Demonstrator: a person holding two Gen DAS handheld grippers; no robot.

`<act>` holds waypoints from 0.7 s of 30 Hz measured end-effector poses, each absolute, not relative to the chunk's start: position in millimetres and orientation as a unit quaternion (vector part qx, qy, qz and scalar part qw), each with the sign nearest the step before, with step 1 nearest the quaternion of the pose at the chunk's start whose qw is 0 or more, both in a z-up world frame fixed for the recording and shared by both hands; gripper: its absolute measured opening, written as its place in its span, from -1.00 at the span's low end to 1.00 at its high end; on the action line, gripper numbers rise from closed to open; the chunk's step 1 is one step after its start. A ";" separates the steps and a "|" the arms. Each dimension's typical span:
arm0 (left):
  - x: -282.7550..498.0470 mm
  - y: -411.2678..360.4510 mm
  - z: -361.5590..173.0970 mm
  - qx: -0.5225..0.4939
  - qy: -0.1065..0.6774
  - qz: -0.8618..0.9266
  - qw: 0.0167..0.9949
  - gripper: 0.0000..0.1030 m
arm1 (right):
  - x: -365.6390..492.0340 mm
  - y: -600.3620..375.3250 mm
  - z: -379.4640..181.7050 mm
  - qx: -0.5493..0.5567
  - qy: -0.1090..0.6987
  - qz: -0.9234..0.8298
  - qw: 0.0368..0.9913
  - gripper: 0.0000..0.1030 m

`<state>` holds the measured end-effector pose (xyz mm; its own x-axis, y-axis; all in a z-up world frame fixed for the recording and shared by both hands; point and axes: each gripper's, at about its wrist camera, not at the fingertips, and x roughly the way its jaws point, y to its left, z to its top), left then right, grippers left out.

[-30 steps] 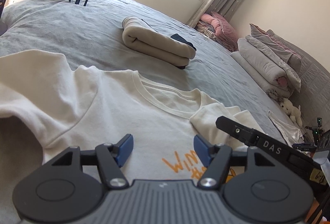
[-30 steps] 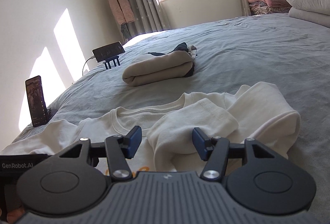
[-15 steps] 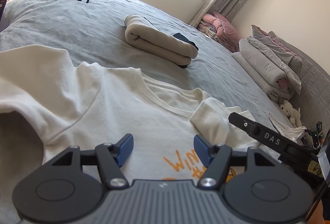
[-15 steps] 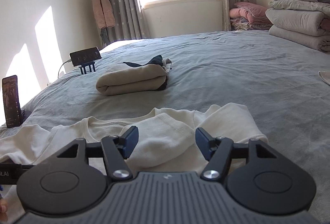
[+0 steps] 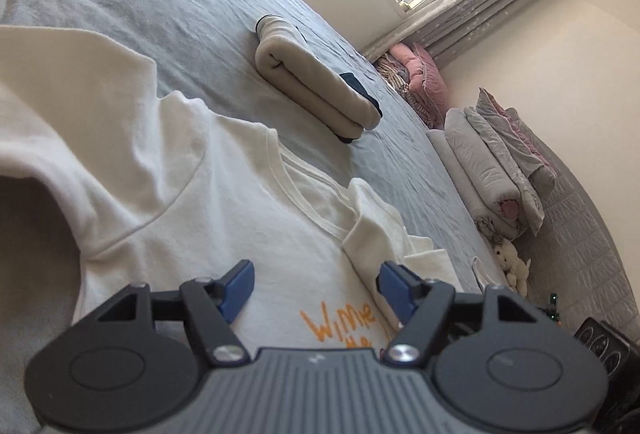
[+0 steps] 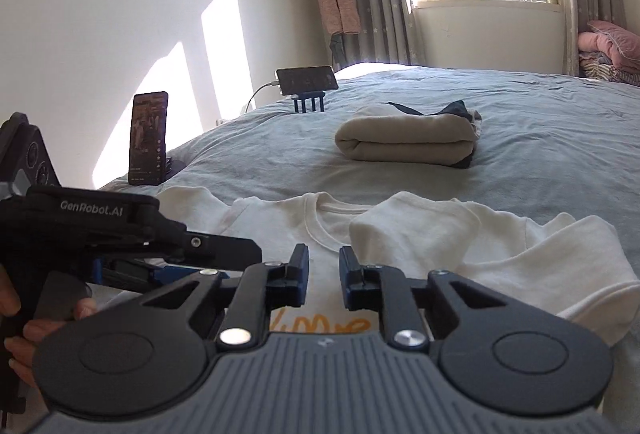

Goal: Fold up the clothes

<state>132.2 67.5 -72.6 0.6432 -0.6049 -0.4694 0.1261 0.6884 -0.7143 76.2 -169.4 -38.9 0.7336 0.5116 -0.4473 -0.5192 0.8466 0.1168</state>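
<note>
A: How is the cream T-shirt (image 6: 400, 234) laid?
B: Spread face-up on the bed (image 6: 560, 138), one sleeve (image 6: 412, 234) folded inward; more folding is judged left.
A: The claws?
B: The left gripper (image 5: 316, 286) is held wide, empty; the right gripper (image 6: 324, 274) is nearly closed on nothing. A beige bundle (image 6: 404, 142) lies folded beyond.

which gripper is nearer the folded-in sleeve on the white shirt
Right. The right gripper sits just before the folded sleeve; the left gripper hovers over the shirt's chest, farther left.

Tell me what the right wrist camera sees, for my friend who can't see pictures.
The right hand-held gripper hovers, nearly closed and empty, over a white T-shirt spread on a grey bed. A folded beige garment lies beyond.
</note>
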 end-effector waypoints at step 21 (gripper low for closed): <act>137.4 71.4 -80.6 -0.409 0.369 -0.245 0.798 0.42 | 104.0 -227.0 -47.1 0.131 0.281 0.134 0.941 0.15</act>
